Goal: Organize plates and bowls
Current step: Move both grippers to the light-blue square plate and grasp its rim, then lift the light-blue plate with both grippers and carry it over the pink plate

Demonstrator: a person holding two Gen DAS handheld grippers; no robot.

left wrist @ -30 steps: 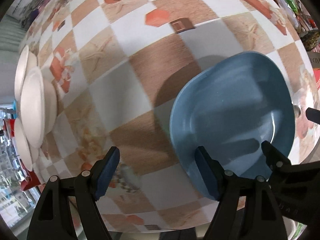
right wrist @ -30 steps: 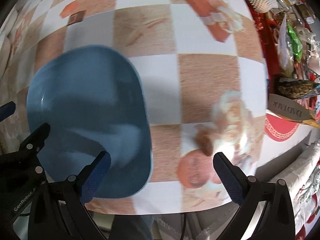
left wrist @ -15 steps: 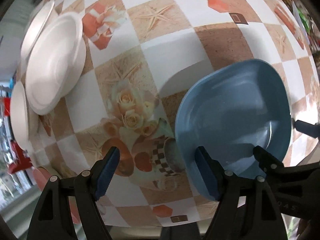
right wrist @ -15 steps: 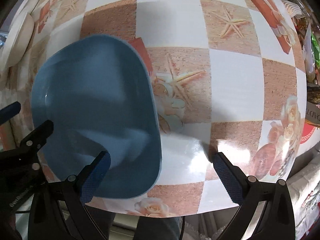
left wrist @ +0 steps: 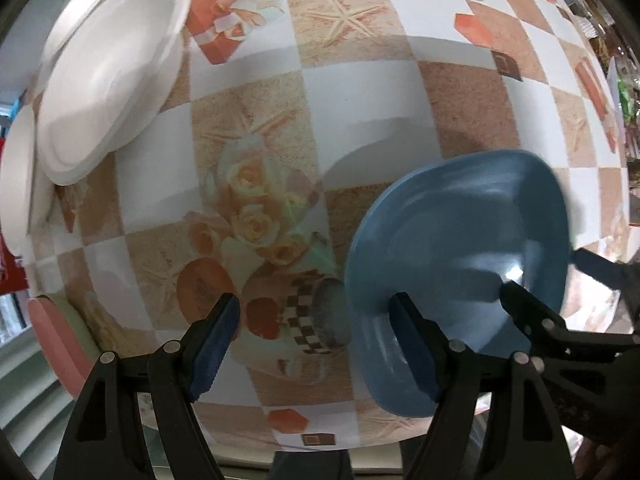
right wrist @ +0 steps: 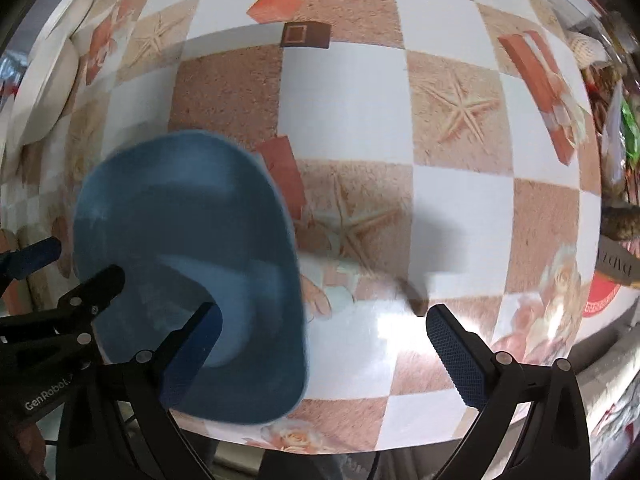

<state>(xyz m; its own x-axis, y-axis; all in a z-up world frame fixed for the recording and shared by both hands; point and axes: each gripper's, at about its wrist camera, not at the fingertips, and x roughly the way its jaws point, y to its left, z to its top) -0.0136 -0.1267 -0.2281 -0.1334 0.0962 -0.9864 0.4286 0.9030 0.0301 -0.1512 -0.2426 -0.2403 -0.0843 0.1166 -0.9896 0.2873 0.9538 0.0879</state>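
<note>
A blue bowl (left wrist: 460,248) is raised above the checked tablecloth, carried between my two grippers. My left gripper (left wrist: 320,340) is wide open, its right finger inside the bowl's near left rim. My right gripper (right wrist: 328,344) is also wide open, its left finger inside the bowl (right wrist: 188,248) at its near right rim. White plates (left wrist: 108,80) lie stacked at the table's far left; they also show in the right wrist view (right wrist: 44,80).
A pink plate edge (left wrist: 60,340) sits at the lower left table edge. Clutter of packets and boxes (right wrist: 612,120) lines the table's right side. The patterned tablecloth (right wrist: 360,120) spreads ahead.
Both grippers and the blue bowl have moved left across the table, toward the white plates, which now look nearer and larger. Both grippers stay open.
</note>
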